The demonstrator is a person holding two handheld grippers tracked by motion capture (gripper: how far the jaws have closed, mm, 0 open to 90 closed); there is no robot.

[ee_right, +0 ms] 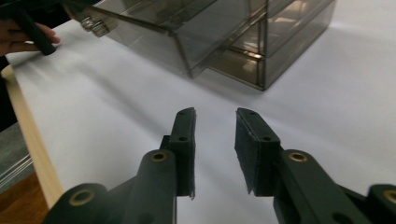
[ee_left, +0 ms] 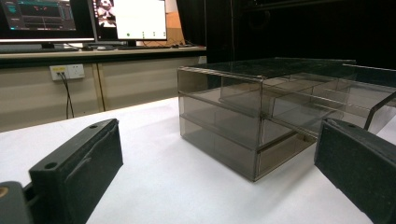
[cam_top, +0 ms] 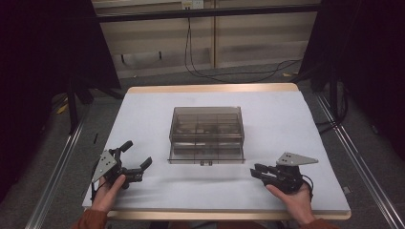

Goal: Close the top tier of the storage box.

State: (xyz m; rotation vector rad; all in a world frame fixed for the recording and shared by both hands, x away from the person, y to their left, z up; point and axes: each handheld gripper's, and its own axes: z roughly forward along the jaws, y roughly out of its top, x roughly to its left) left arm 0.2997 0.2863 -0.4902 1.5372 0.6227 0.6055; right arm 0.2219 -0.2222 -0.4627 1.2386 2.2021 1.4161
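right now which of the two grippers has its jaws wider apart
The left gripper: its jaws stand spread wide with bare table between them, while the right gripper has its jaws drawn close, leaving a narrow gap.

Both grippers are black, each held in a bare hand with a rust-orange sleeve at the wrist. The left gripper [cam_top: 136,159] and the right gripper [cam_top: 255,171] each carry a grey three-cornered plate behind the fingers [ee_right: 258,140]. Those fingers are flat, padded black blocks; brass-coloured screws sit in the linkage just behind them. A black cable loops behind the right gripper.
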